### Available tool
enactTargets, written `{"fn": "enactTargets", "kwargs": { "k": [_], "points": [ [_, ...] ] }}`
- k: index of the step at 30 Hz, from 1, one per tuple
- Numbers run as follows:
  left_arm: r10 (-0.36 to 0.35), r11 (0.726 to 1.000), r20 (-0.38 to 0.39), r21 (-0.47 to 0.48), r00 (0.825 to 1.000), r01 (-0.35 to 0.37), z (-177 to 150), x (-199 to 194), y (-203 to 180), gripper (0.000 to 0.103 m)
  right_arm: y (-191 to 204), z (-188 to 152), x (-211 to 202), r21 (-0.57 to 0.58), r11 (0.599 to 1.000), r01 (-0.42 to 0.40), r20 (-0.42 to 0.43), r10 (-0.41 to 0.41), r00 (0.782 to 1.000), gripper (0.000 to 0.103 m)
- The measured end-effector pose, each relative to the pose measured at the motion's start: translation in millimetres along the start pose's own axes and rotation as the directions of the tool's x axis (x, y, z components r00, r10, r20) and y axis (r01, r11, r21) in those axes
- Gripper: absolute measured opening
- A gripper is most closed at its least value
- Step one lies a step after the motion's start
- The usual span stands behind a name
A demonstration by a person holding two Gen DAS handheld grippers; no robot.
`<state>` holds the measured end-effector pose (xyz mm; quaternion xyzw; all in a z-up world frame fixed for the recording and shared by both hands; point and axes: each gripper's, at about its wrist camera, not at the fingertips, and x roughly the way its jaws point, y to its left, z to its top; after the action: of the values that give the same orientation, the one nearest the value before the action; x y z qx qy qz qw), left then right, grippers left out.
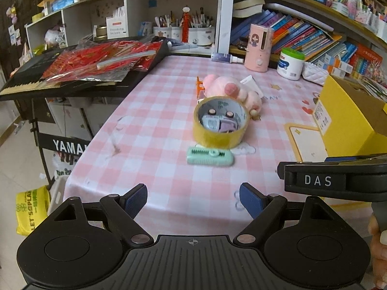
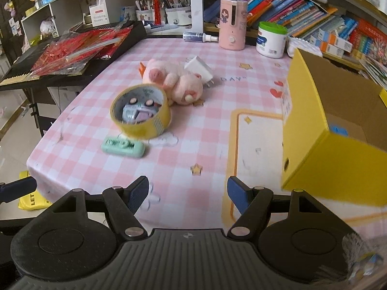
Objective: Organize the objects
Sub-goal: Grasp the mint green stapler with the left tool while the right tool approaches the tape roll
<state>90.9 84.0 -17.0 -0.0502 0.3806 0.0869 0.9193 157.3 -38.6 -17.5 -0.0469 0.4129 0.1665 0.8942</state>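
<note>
A yellow tape roll (image 1: pixel 220 121) (image 2: pixel 141 111) stands tilted on the pink checked tablecloth (image 1: pixel 154 125) with a small toy car (image 1: pixel 219 123) inside it. A mint green comb case (image 1: pixel 210 157) (image 2: pixel 122 145) lies just in front of it. A pink plush toy (image 1: pixel 232 90) (image 2: pixel 173 81), an orange clip (image 1: pixel 199 85) and a white charger plug (image 2: pixel 199 71) lie behind. An open yellow cardboard box (image 1: pixel 348 120) (image 2: pixel 321 125) stands at the right. My left gripper (image 1: pixel 193 199) and right gripper (image 2: pixel 188 194) are both open and empty, over the table's near edge.
A Yamaha keyboard (image 1: pixel 72 72) under red packets borders the table's left side. A pink dispenser (image 2: pixel 232 24), a white tub (image 2: pixel 271 39) and a spray bottle (image 2: pixel 199 36) stand at the back before bookshelves. The right gripper's body (image 1: pixel 333 178) shows at the right.
</note>
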Motion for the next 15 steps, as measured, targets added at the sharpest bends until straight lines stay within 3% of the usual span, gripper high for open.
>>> {"fn": "enactTargets", "kwargs": {
  "k": [15],
  "points": [
    [0.017,1.0,-0.064,0.008,0.998,-0.017,33.7,61.9,-18.4,0.085,-11.0,51.9,41.4,-0.043,0.996,-0.079,0.026,0.08,0.996,0.071]
  ]
}}
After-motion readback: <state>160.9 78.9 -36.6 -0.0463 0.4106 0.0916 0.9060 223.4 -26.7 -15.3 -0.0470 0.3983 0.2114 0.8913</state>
